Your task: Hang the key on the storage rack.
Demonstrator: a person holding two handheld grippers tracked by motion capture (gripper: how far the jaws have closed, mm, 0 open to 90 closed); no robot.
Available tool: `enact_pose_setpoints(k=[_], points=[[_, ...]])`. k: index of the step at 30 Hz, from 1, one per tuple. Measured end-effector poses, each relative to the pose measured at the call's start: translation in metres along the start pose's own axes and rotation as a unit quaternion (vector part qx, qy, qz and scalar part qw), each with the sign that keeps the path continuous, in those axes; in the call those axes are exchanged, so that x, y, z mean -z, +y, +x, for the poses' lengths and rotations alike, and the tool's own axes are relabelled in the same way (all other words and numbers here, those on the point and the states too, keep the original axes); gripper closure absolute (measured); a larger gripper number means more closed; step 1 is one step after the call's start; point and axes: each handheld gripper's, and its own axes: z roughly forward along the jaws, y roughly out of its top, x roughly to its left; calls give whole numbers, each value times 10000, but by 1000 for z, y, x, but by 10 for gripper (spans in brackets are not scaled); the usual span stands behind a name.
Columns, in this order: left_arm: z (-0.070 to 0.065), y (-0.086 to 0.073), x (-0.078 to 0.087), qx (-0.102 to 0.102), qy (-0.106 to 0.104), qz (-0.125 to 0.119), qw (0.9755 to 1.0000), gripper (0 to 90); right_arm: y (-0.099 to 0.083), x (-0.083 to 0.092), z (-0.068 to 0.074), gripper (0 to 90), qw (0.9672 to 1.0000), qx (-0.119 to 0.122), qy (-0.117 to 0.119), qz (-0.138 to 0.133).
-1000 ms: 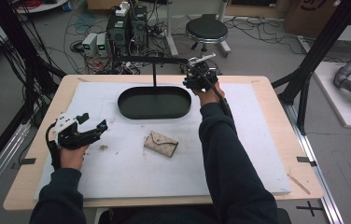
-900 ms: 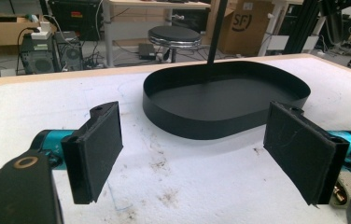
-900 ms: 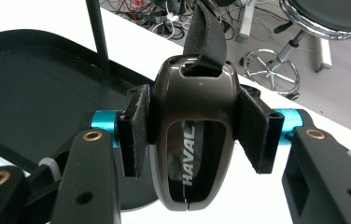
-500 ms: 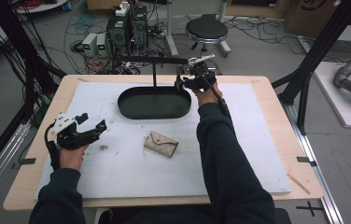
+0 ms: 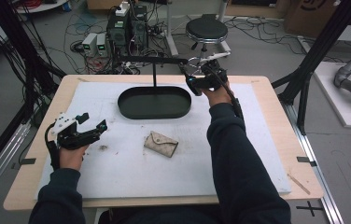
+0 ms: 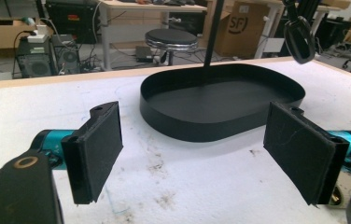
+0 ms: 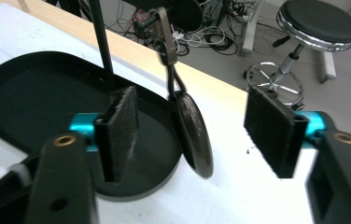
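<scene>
In the high view, the right gripper [image 5: 197, 84] is hovering at the far end of the black oval tray [image 5: 131, 109], beside the tip of the stand's horizontal bar [image 5: 150, 59], where a dark oval tag [image 5: 188, 74] is hanging; the left gripper [image 5: 89, 125] is resting on the white mat [image 5: 117, 182] near its left edge, well apart from the beige pouch [image 5: 161, 143] lying mid-mat. In the left gripper view, the left gripper [image 6: 192, 154] is showing its jaws standing wide with nothing between them, facing the tray [image 6: 187, 128]. In the right gripper view, the right gripper [image 7: 190, 135] is showing jaws that have just been opening; the tag [image 7: 193, 135] is hanging free between the pads on a looped strap [image 7: 166, 46], touching neither pad [image 7: 117, 135]. The tag is appearing light, rigid and smooth, so it is likely swinging easily and slipping under a shallow pinch; the two broad flat faces are offering the best hold, with the pads squared across the middle.
</scene>
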Motion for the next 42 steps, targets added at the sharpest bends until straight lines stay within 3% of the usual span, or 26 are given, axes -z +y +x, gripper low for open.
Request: enact_pose_setpoints(k=[4,7,12,13,14,17,24,26,27,32,42], points=[[-2,2,0,18,-80,-39,10000,193,-6,18,-6,290,9997,-16,145,-184],[-4,3,-1,36,-141,-49,9999,193,-21,33,-15,236,9991,3,214,-371],[-4,3,-1,27,-152,-27,9999,193,-57,56,-30,200,9978,-31,270,-609],[-4,3,-1,27,-152,-27,9999,193,-57,56,-30,200,9978,-31,270,-609],[-4,3,-1,28,-156,-1,9999,193,-75,63,-34,189,9981,-48,281,-546],[-4,3,-1,51,-162,-8,9999,193,-103,68,-39,188,9970,-60,441,-633],[-4,2,0,75,-131,5,9999,193,-148,67,-36,189,9972,-139,392,-615],[-4,2,0,67,-130,13,9999,193,-152,66,-35,189,9972,-147,376,-627],[-5,2,0,62,-115,4,9999,193,-156,64,-35,189,9981,-73,386,-485],[-5,2,-2,55,-133,11,9999,193,-155,69,-37,189,9969,-138,395,-672],[-5,2,-1,67,-69,18,10000,193,-159,67,-37,189,9975,-135,394,-568]])
